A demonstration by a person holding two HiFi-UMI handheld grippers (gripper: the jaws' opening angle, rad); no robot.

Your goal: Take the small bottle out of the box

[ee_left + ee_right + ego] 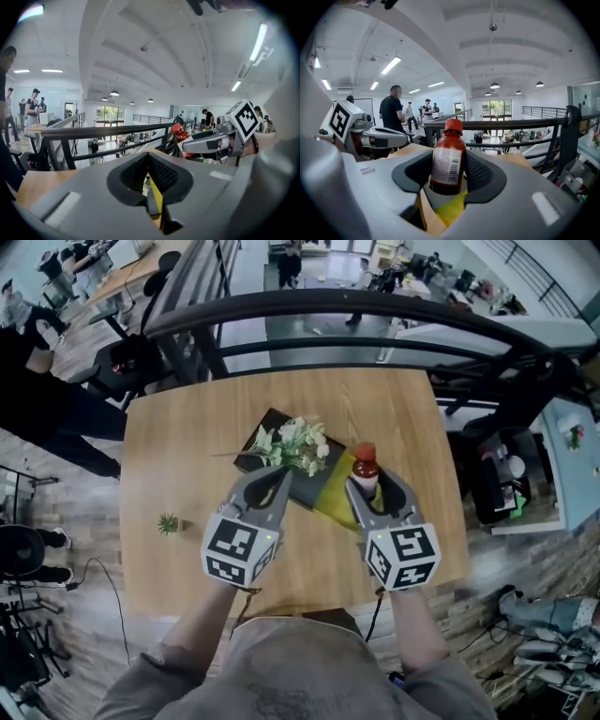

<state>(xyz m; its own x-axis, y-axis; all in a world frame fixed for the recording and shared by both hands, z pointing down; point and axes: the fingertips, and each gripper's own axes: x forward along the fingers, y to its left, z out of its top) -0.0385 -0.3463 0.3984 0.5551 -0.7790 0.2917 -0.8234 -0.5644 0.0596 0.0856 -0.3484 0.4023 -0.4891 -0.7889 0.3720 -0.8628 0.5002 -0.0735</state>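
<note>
The wooden table (187, 446) carries a dark box (270, 421) set at an angle, with white flowers (295, 444) lying on it and a yellow flap (330, 495) at its near right side. The right gripper (368, 491) clamps the small bottle (366, 468), red cap up, above the flap. The left gripper (267, 482), jaws drawn close together, points at the box's near edge beside the flowers. A small green plant (169, 522) stands well apart, left. A dark railing (375, 310) runs beyond the table.

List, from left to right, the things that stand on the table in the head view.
Plant → flowers → bottle. The box overlaps the flowers, so I leave it out.
</note>
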